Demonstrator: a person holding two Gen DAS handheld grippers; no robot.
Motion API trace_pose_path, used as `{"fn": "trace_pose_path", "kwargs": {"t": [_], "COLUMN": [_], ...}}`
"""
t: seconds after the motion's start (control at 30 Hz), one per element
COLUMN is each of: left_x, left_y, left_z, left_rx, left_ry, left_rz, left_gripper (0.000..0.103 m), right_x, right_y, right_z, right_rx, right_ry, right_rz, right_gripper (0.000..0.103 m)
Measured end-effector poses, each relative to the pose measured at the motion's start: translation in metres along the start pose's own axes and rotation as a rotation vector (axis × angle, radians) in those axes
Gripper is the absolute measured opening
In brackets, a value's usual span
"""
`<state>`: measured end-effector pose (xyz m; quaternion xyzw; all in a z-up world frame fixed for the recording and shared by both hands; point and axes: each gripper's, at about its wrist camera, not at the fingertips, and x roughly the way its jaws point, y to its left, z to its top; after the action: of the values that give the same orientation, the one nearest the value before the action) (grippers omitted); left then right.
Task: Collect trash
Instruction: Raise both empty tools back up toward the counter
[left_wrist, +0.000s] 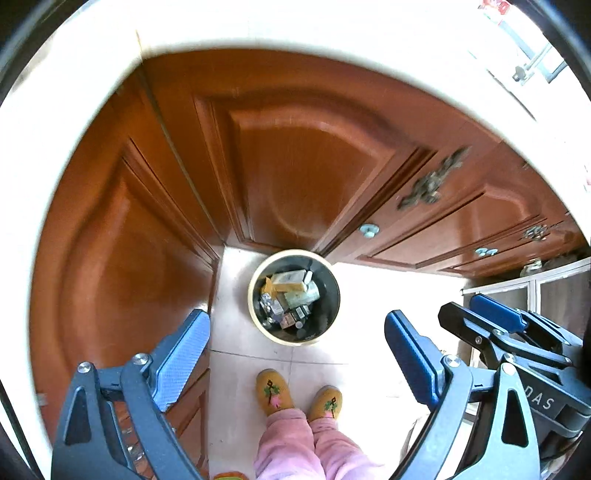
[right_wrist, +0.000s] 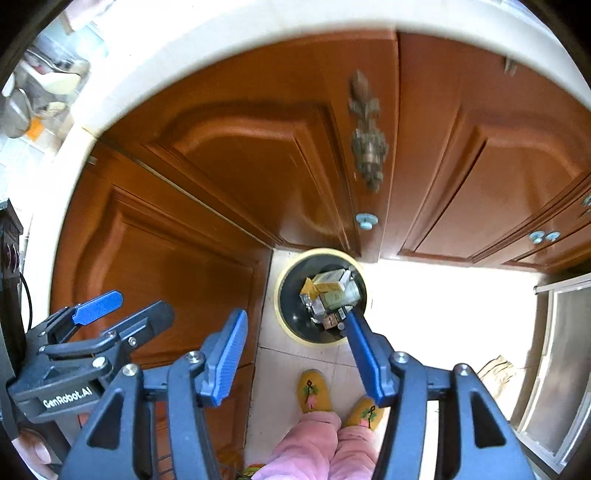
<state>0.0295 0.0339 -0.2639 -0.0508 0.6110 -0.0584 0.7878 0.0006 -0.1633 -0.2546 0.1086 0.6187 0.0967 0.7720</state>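
Now both of your grippers hang empty high above the trash bin.

Your left gripper (left_wrist: 297, 354) stands wide open with nothing between its blue pads, and your right gripper (right_wrist: 291, 347) is parted too, also bare. Far below, the round bin (left_wrist: 294, 297) with its pale rim sits on the light tiled floor (left_wrist: 240, 332) in the corner of the brown wooden cabinets (left_wrist: 295, 166), holding a heap of small boxes and packets (left_wrist: 291, 295); their print is too small to read. From the left wrist view, the right gripper's body shows white letters "DAS", the rest cut off. From the right wrist view, the left gripper's body reads "GenRobot.AI". Nearest you, yellow embroidered slippers (left_wrist: 273, 391) and pink trouser legs (left_wrist: 295, 443) stand on the tiles.
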Motion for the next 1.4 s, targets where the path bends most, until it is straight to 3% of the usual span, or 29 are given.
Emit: {"fn": "trace_pose_path", "kwargs": {"t": [0.4,0.6,1.03,1.4], "left_x": [-0.137,-0.182,-0.258,-0.297], "left_y": [-0.022,-0.022,-0.017,-0.043], "left_z": [0.014,0.025,0.066,0.135], "left_rx": [0.079,0.116,0.183,0.257], "left_ry": [-0.133,-0.198,-0.383,-0.498], "left_rz": [-0.005,-0.001,-0.004,0.001], "left_gripper": [0.094,0.094,0.094,0.094], "right_x": [-0.118,-0.17,-0.249,-0.292], "right_y": [0.033,0.049,0.083,0.08], "right_z": [0.016,0.019,0.045,0.1], "right_rx": [-0.031,-0.035,-0.079,-0.057], "right_ry": [-0.133,-0.22,-0.438,-0.522], "right_rz": [0.028,0.028,-0.017,-0.021], "right_gripper": [0.064,0.064,0.068,0.068]}}
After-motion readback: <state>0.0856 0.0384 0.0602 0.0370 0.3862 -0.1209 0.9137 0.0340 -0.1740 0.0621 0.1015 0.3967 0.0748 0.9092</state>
